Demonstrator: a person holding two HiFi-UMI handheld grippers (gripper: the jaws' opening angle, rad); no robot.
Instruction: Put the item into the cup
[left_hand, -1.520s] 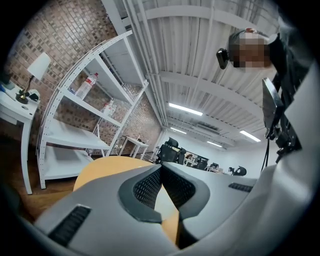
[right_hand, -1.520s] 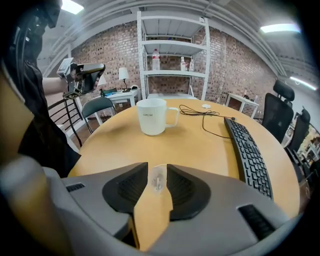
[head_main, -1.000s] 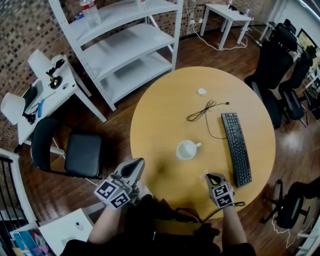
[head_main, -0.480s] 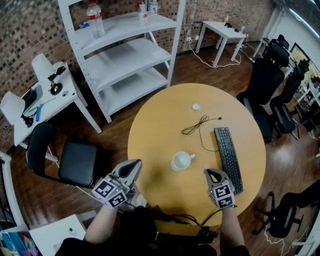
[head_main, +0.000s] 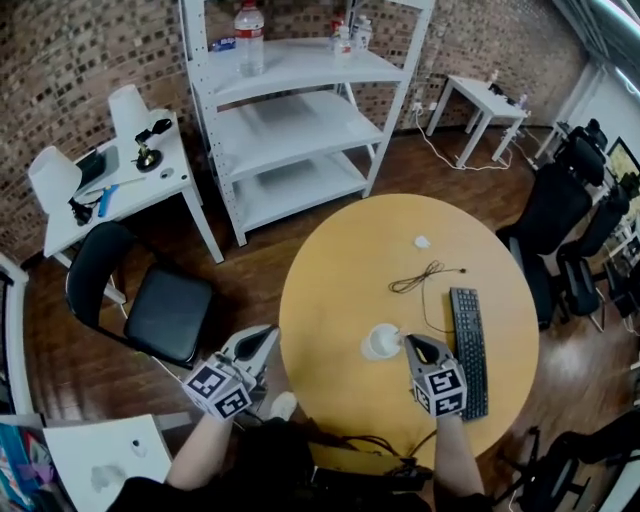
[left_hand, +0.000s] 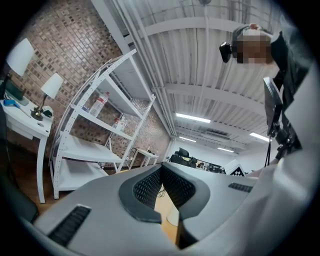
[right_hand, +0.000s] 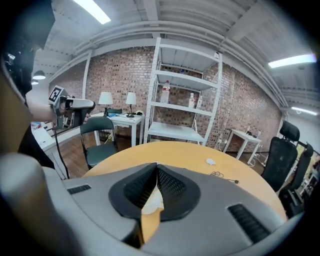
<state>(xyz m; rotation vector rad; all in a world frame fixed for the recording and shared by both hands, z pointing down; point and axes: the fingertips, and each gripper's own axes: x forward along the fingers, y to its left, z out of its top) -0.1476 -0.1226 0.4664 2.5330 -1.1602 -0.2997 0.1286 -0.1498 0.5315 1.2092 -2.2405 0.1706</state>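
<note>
A white cup (head_main: 380, 342) stands on the round wooden table (head_main: 350, 270), near its front. My right gripper (head_main: 412, 343) has its tip close beside the cup's handle, on the right; its jaws are shut. In the right gripper view (right_hand: 157, 167) a whitish patch (right_hand: 151, 201) shows in the gap behind the pads; I cannot tell whether it is a held scrap or the cup below. My left gripper (head_main: 266, 335) hangs off the table's left edge, its jaws shut and empty (left_hand: 161, 169). Part of the cup (left_hand: 173, 216) shows through its gap.
A small white thing (head_main: 422, 241) lies at the table's far side, with a black cable (head_main: 425, 277) and a black keyboard (head_main: 469, 350) to the right of the cup. A black chair (head_main: 165, 310) and a white shelf unit (head_main: 300, 110) stand to the left and beyond.
My right gripper has moved forward from the table's front edge up to the cup's right side. The left gripper stays off the table's left edge. The head view has drawn back.
</note>
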